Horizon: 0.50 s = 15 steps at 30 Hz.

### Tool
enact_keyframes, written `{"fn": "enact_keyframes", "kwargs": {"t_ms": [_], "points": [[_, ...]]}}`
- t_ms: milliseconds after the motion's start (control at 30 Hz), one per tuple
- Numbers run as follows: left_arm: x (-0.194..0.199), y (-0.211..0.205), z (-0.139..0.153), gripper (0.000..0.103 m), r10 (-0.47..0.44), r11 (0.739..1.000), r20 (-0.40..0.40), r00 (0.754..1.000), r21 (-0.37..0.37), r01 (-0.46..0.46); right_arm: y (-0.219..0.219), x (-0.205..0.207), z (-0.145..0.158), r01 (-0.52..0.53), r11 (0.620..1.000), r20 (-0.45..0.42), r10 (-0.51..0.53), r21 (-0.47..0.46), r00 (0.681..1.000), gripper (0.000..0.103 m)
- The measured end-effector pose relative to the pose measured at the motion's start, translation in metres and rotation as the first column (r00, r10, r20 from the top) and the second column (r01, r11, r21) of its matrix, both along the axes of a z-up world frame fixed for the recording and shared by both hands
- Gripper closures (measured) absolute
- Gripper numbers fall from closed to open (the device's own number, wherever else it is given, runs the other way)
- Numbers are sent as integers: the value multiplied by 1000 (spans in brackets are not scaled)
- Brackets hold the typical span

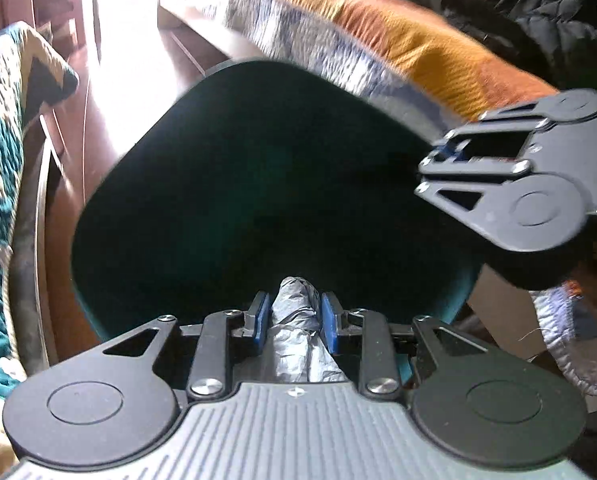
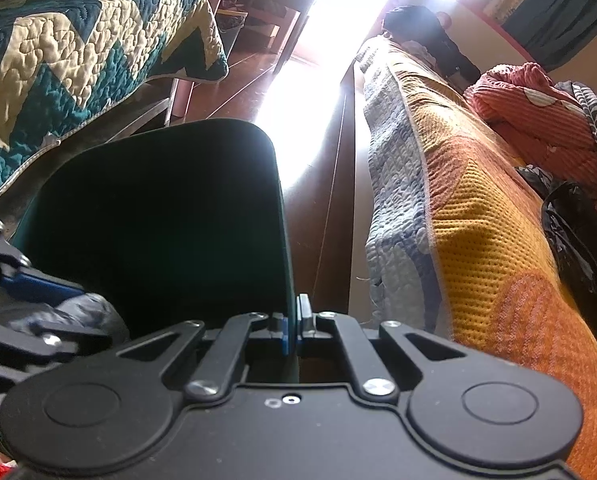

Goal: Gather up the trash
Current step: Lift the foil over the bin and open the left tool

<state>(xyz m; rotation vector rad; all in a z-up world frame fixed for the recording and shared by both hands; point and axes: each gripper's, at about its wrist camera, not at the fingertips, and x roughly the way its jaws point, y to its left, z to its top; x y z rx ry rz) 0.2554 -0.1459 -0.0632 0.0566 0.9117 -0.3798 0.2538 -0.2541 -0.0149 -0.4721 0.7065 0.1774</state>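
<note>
The left tongs (image 1: 294, 320) are closed on a crumpled grey wad of trash (image 1: 296, 304), its blue pads (image 1: 261, 316) pressing it from both sides, and the wad pokes out past the tips toward twelve o'clock, right at the near lip of a dark green bin (image 1: 238, 184). In the left wrist view the bin's open mouth fills the middle of the frame, its inside dark and its contents not discernible. The right tongs (image 1: 450, 164) enter that view at three o'clock and reach to the bin's right-hand edge. In the right wrist view the right tongs (image 2: 295, 326) are drawn narrow and pinch the thin wall of the bin (image 2: 158, 216), one pad on each face of the rim, with the bin's hollow lying toward ten o'clock. The left tongs (image 2: 34, 304) show at eight o'clock in that view, blurred, with the grey wad (image 2: 78, 312) between them just beside the bin's opening. A bed with a teal and cream zigzag quilt (image 2: 78, 64) stands at ten o'clock, and a second bed with an orange and yellow cover (image 2: 478, 216) runs along three o'clock, dark clothing (image 2: 578, 240) heaped on it. Between the beds lies a reddish-brown floor (image 2: 242, 80), washed out by strong light at twelve o'clock.
</note>
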Motion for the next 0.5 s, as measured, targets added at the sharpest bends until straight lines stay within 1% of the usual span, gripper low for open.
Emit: {"fn": "enact_keyframes", "kwargs": {"t_ms": [100, 167, 200, 233, 267, 300, 367, 433, 500], "points": [[-2, 1, -4, 76, 23, 999, -5, 1000, 29, -23, 1, -1, 0, -7, 1000, 1, 7, 0, 1000, 100], [-6, 3, -2, 76, 16, 1000, -6, 1000, 18, -15, 2, -2, 0, -13, 1000, 2, 13, -1, 1000, 100], [-9, 4, -1, 71, 8, 1000, -2, 1000, 15, -8, 2, -2, 0, -14, 1000, 3, 14, -2, 1000, 100], [-11, 6, 1, 65, 7, 1000, 5, 1000, 17, -7, 2, -2, 0, -16, 1000, 4, 16, -2, 1000, 100], [-14, 7, 3, 40, 16, 1000, 16, 1000, 25, -16, 3, -2, 0, -18, 1000, 4, 18, -3, 1000, 100], [-16, 9, 7, 23, 33, 999, 31, 999, 35, -34, 3, -2, 1, -20, 1000, 4, 20, -3, 1000, 100], [-27, 16, 16, 23, 36, 999, 69, 997, 24, -38, 3, -2, 1, -21, 1000, 2, 21, -1, 1000, 100], [-38, 21, 24, 23, 11, 1000, 74, 997, 25, -13, 3, -2, 1, -21, 1000, 2, 21, 0, 1000, 100], [-53, 21, 29, 23, -54, 998, 79, 995, 29, 52, 3, -2, 1, -21, 1000, 2, 21, -1, 1000, 100]]}}
